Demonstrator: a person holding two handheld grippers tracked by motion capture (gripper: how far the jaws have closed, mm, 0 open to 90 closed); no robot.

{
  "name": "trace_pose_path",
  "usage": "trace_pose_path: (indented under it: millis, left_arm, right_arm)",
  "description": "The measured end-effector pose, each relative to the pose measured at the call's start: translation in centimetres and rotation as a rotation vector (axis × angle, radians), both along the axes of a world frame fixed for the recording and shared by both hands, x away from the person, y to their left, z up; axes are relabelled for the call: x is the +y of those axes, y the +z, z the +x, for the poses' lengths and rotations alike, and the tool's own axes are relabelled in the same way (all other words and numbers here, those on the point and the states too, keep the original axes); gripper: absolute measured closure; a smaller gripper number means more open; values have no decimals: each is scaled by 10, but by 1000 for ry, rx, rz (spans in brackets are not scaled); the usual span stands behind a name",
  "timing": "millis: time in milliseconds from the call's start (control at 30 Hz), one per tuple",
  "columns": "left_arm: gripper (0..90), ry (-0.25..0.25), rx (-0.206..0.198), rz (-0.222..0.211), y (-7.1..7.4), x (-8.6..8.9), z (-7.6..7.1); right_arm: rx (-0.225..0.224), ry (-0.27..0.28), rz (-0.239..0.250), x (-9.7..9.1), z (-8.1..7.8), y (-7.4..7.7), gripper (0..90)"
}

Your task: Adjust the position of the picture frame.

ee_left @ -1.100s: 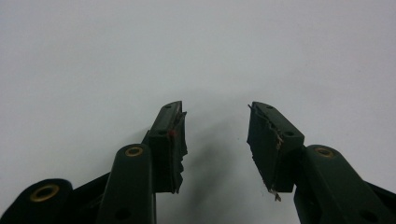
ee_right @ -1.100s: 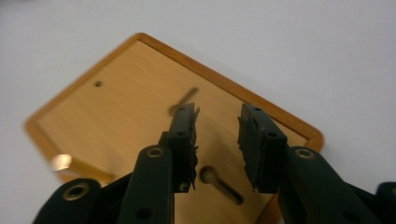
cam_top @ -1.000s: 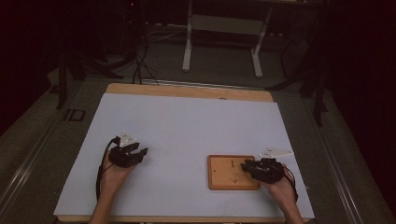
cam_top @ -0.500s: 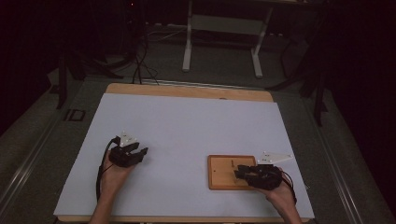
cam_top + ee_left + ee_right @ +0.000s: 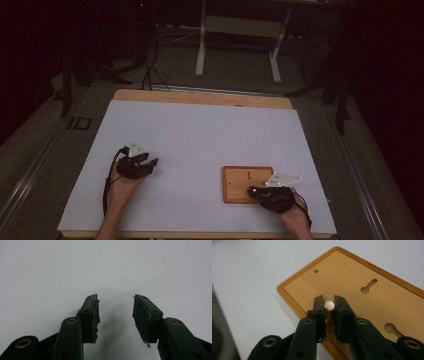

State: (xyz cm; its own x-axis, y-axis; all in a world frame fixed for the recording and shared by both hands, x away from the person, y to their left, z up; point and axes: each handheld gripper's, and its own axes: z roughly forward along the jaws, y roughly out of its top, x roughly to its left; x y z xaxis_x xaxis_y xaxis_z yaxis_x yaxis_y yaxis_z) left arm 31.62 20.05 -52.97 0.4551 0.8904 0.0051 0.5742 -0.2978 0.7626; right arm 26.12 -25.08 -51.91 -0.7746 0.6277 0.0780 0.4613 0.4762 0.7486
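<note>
- Since a second ago our right gripper [image 5: 329,305] has slid in over the near edge of the flat rectangular wooden board with slotted holes [image 5: 247,183], and its jaws have just been closing; they now pinch a small round silver peg head [image 5: 329,305] standing up from it.
- We judge the grasp made; a lift could follow.
- Our left gripper [image 5: 115,315], jaws apart and empty, rests well apart on the pale blue table sheet [image 5: 200,140].
- The board lies near the table's front edge, with open sheet beyond and to its left.
</note>
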Motion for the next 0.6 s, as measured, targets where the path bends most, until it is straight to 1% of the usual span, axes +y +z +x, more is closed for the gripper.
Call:
trace_pose_path:
  millis: [33, 67, 100, 133, 200, 233, 267, 367, 500, 600]
  left_arm:
    - [554, 0, 1, -1, 0, 0, 0]
    - [554, 0, 1, 1, 0, 0, 0]
    - [554, 0, 2, 4, 0, -1, 0]
    - [554, 0, 2, 4, 0, -1, 0]
    - [554, 0, 2, 7, 0, -1, 0]
    - [554, 1, 2, 5, 0, -1, 0]
    - [553, 1, 2, 5, 0, -1, 0]
    - [554, 2, 5, 7, 0, 0, 0]
    - [554, 7, 9, 7, -1, 1, 1]
    - [554, 8, 10, 7, -1, 0, 1]
  right_arm:
    - [-12, -6, -9, 1, -1, -3, 811]
    - [-7, -17, 3, 1, -2, -4, 815]
    - [-26, -20, -11, 3, -3, -4, 831]
    - [-26, -20, -11, 3, -3, -4, 831]
    - [-49, -23, -35, 5, -5, -3, 839]
    - [-61, -24, -56, 7, -6, -2, 842]
    - [-64, -25, -65, 7, -6, -2, 842]
    - [-77, -26, -63, 8, -6, 1, 843]
    - [-102, -38, -51, 6, -4, 10, 843]
    - [-96, -51, -35, 5, 1, 14, 844]
